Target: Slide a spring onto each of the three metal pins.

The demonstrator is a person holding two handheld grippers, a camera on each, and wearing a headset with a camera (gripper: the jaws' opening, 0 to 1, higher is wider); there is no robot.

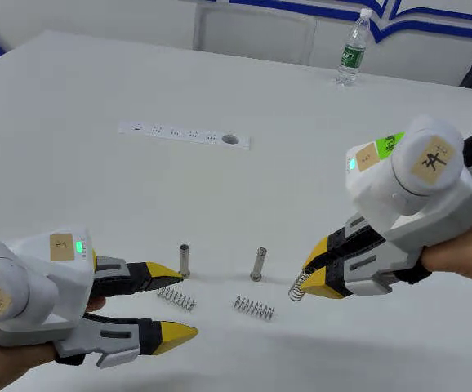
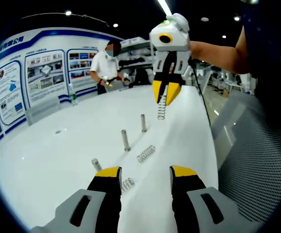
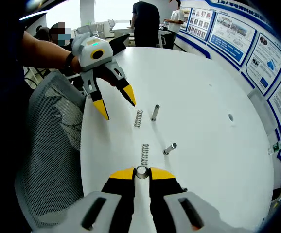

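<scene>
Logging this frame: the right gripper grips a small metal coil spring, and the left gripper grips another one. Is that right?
No. The left gripper stands open and holds nothing, as the left gripper view shows. The right gripper does grip a small metal coil spring.

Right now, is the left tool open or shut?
Open. The left tool has its two yellow tips wide apart, gripping nothing.
</scene>
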